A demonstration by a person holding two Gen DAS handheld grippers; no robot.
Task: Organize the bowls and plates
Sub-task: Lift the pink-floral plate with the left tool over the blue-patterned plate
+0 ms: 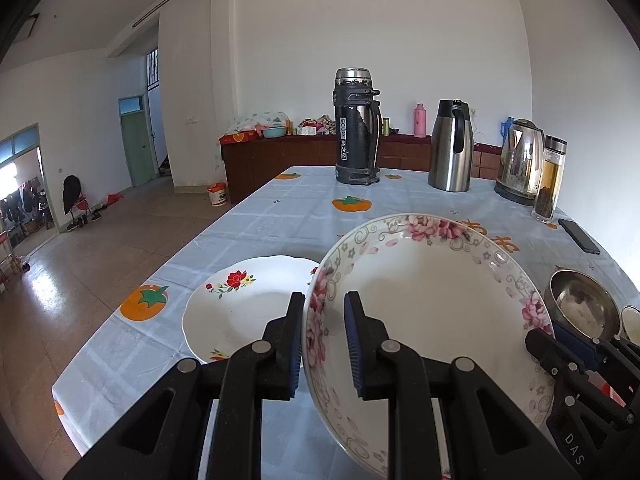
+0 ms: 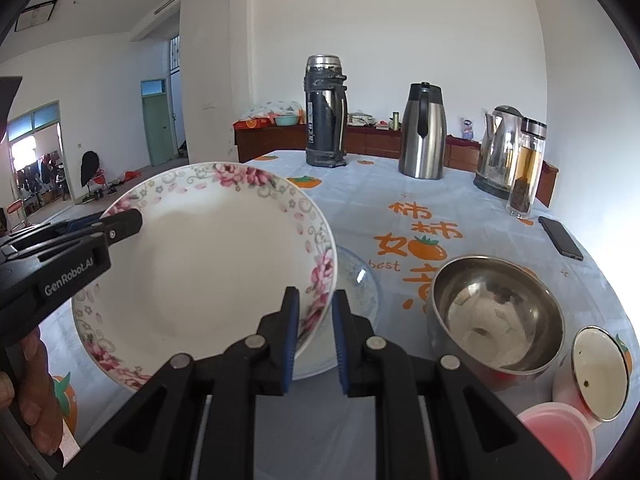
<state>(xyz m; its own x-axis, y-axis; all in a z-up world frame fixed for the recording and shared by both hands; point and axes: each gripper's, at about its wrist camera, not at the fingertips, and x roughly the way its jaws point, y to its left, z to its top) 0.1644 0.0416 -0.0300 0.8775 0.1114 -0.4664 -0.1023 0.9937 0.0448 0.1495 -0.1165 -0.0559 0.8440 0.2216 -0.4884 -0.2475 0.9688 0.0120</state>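
- The floral bowl (image 1: 432,300) is held above the table (image 1: 256,224), its rim straddled on opposite sides by the left gripper (image 1: 323,344) and right gripper (image 2: 314,340), jaws narrow.
- A plate (image 1: 240,308) is seen beside it.

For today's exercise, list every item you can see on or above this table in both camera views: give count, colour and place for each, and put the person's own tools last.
Flowered plate: 1, white with pink rim, lifted above the table, a gripper at each side of its rim.
Small plate: 1, white with red flowers, on the table, left.
Glass dish: 1, clear, behind the flowered plate.
Steel bowl: 1, silver, right.
Enamel cup: 1, white inside, far right.
Pink tub: 1, pink, near right corner.
Flask: 1, black, far side.
Jug: 1, steel.
Kettle: 1, steel.
Tea bottle: 1, clear with amber liquid.
Phone: 1, black, right edge.
Tablecloth: 1, pale blue with orange fruit.
Left gripper: black, blue pads.
Right gripper: same.
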